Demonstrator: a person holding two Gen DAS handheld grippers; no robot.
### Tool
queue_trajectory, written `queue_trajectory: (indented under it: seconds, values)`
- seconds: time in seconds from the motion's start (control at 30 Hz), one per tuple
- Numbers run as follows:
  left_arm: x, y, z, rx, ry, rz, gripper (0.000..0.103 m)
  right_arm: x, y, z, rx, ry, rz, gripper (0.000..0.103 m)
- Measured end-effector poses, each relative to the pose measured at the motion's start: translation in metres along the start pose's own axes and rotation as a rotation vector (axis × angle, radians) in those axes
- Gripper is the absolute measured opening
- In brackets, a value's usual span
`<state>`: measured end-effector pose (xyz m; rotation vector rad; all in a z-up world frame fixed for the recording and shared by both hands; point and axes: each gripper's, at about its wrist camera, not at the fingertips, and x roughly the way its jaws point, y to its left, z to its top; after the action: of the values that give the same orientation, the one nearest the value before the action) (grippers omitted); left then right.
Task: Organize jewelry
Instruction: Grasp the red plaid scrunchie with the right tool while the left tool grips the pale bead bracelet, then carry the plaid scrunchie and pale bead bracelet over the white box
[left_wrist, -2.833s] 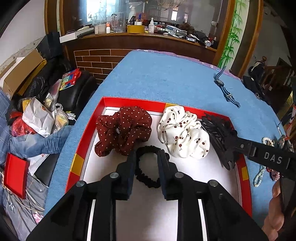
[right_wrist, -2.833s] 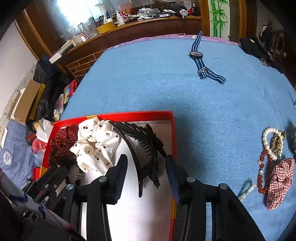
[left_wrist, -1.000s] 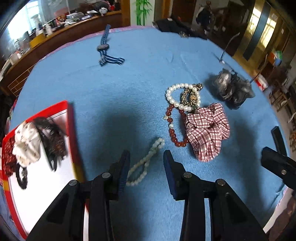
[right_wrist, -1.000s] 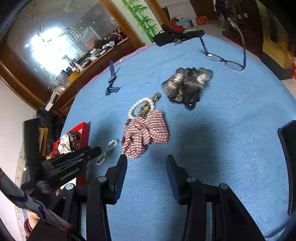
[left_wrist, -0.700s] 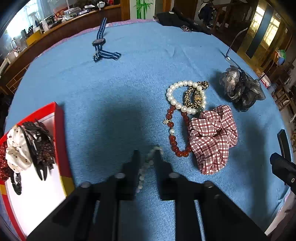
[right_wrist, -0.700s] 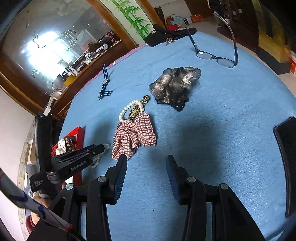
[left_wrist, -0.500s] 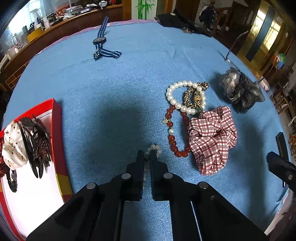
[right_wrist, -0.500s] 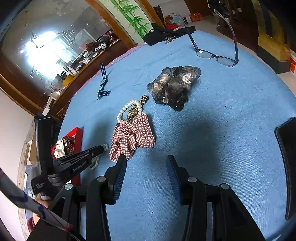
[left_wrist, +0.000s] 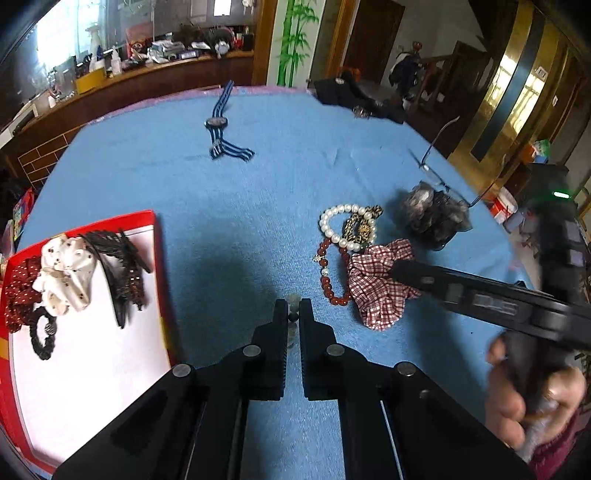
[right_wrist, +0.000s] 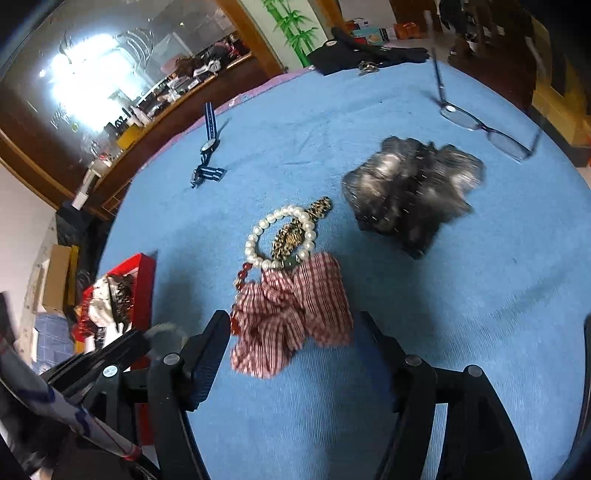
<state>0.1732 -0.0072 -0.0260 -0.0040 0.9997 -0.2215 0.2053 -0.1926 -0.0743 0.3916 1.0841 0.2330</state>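
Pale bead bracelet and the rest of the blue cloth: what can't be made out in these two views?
- Pale bead bracelet, left wrist view: pinched in the shut left gripper; its fingers hide most beads.
- Red-checked fabric scrunchie, right wrist view: between the open right gripper, whose jaws have just been widening; contact unclear.
- Dark grey scrunchie, right wrist view: blurred by motion.
- Red-rimmed tray, left wrist view: cut off at the left edge.

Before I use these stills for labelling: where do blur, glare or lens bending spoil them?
Left wrist: hand and right gripper smeared, table edge bowed. Right wrist: dark scrunchie and red tray motion-blurred, window glare top left, plaid scrunchie fairly sharp.
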Motion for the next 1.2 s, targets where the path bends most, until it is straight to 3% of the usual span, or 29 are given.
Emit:
queue_trajectory:
  seconds: [0.23, 0.27, 0.37, 0.47, 0.73, 1.2]
  values:
    - [-0.012, -0.001, -0.011, -0.001, -0.024, -0.002, 0.005, 0.027, 0.021, -0.003, -0.119, 0.036, -0.102, 0.073]
    - [-0.012, -0.001, -0.012, -0.002, -0.023, -0.004, 0.005, 0.028, 0.024, -0.005, -0.137, 0.037, -0.129, 0.055]
    - [-0.011, -0.002, -0.015, -0.004, -0.023, -0.005, 0.005, 0.025, 0.023, -0.01, -0.16, 0.029, -0.149, 0.024]
    - [-0.012, -0.003, -0.019, -0.006, -0.025, -0.011, 0.005, 0.012, 0.017, -0.015, -0.144, 0.011, -0.135, 0.013]
    - [-0.02, -0.009, -0.03, -0.009, -0.042, -0.018, 0.005, -0.04, 0.012, -0.046, -0.106, -0.075, -0.046, 0.012]
    - [-0.048, -0.027, -0.067, 0.017, -0.138, 0.078, 0.005, -0.07, 0.019, -0.087, -0.148, -0.126, -0.042, 0.013]
